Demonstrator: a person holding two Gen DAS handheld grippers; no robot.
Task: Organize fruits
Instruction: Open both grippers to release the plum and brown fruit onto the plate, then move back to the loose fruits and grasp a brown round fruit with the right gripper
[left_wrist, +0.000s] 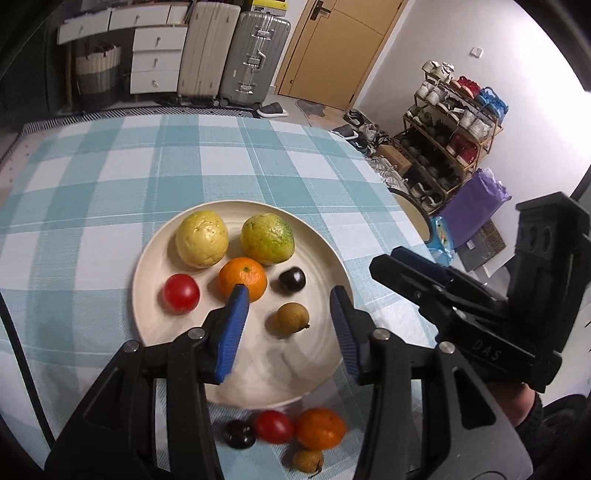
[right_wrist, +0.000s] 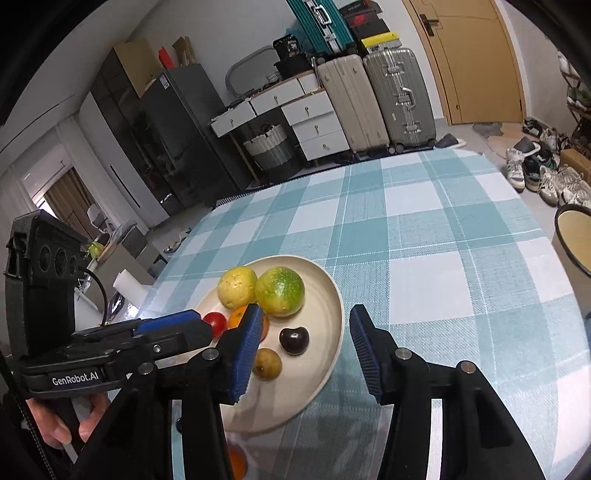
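Left wrist view: left tool (left_wrist: 290, 326) released, jaws apart over near half of plate (left_wrist: 332, 254), nothing between pads. Longan (left_wrist: 291, 319) lay on plate in the gap between the fingers, not touched. Beyond left fingertip: orange (left_wrist: 242, 277), tomato (left_wrist: 181, 298) further left. Dark cherry (left_wrist: 291, 280) just past the longan. Two big yellow-green fruits (left_wrist: 267, 238) at far side of plate. Behind tool, off plate on checked bench (left_wrist: 110, 166): second cherry (left_wrist: 240, 434), second tomato (left_wrist: 273, 426), second orange (left_wrist: 320, 428), second longan (left_wrist: 308, 460), bunched together. Right tool (left_wrist: 391, 260) seen to the right, hovering beside plate rim.

Right wrist view: right tool (right_wrist: 306, 347) released, jaws apart, empty, over right edge of plate (right_wrist: 332, 295). Cherry (right_wrist: 293, 340) ahead between fingers, longan (right_wrist: 266, 363) beside left finger. Orange (right_wrist: 236, 317) and tomato (right_wrist: 215, 322) partly hidden behind left finger. Left tool (right_wrist: 173, 325) at far left, held by hand (right_wrist: 62, 421).
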